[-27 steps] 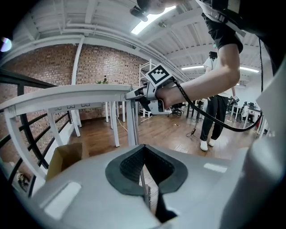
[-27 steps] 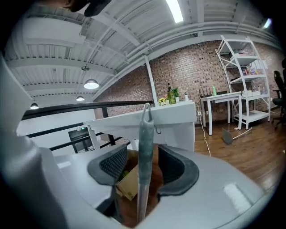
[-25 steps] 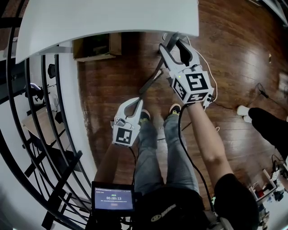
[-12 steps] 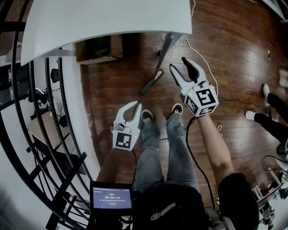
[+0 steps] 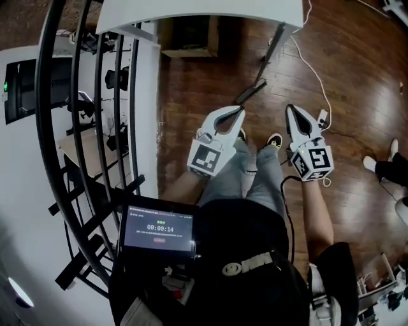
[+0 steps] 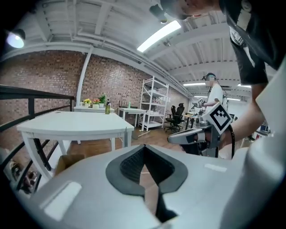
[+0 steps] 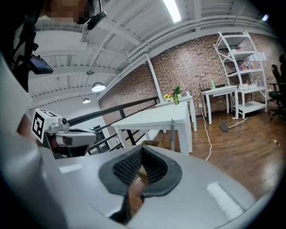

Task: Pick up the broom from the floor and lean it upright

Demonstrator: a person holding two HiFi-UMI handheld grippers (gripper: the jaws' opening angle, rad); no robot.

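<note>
Two pairs of jaws, both clenched on nothing: the left gripper (image 5: 240,112) is pinched together. Ahead of the jaws and between the two pairs, the broom (image 5: 258,85) leans against the white counter (image 5: 191,13), its handle top hidden under the edge. The right gripper (image 5: 291,112) has just been closing its jaws, with nothing between them

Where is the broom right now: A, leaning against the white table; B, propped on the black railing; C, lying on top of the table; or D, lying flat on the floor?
A: the broom stands slanted, the top of its handle against the edge of the white table and its head down on the wooden floor.
</note>
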